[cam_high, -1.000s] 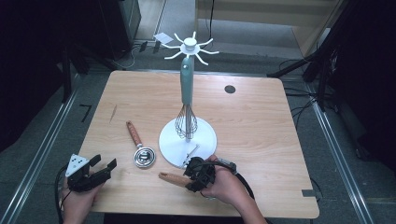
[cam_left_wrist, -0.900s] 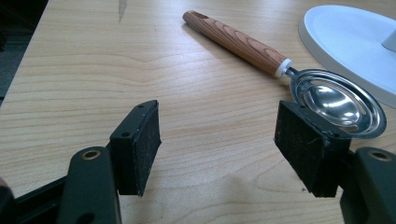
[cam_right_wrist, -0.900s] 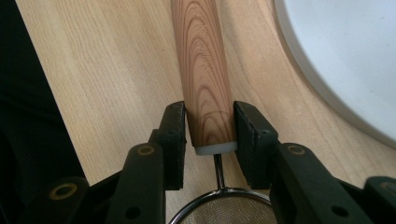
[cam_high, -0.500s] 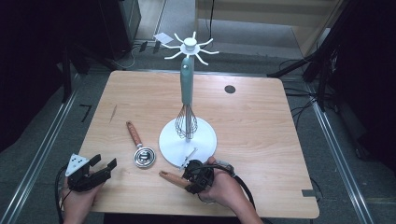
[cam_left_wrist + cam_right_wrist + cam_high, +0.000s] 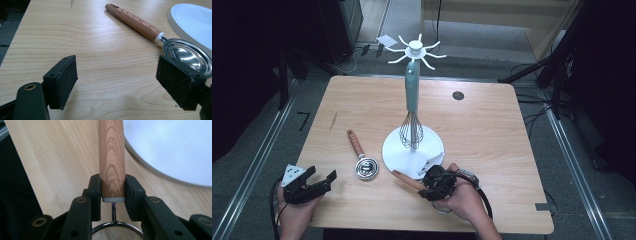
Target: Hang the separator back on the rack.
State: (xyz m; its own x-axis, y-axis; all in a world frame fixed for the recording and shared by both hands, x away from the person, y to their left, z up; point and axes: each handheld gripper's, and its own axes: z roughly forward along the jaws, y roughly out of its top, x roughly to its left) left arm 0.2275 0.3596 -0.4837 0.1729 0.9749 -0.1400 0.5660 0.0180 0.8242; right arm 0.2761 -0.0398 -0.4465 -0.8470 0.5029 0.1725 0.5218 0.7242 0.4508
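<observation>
1. Left hand-held gripper (image 5: 319, 183) at the near left corner of the desk (image 5: 492, 130), jaws just opened wider, standing apart with only bare wood between them.
2. Wood-handled egg separator (image 5: 360, 156) flat on the desk just ahead of that gripper, steel bowl (image 5: 187, 53) toward the near edge, close beside the stand's base.
3. White utensil stand (image 5: 412, 150) mid-desk, teal-handled whisk (image 5: 411, 107) hanging upright against its post.
4. Right hand-held gripper (image 5: 432, 180) near the front edge, clamped on the wooden handle (image 5: 112, 160) of a small mesh strainer (image 5: 117, 232), handle pointing left, just beside the stand's base.
</observation>
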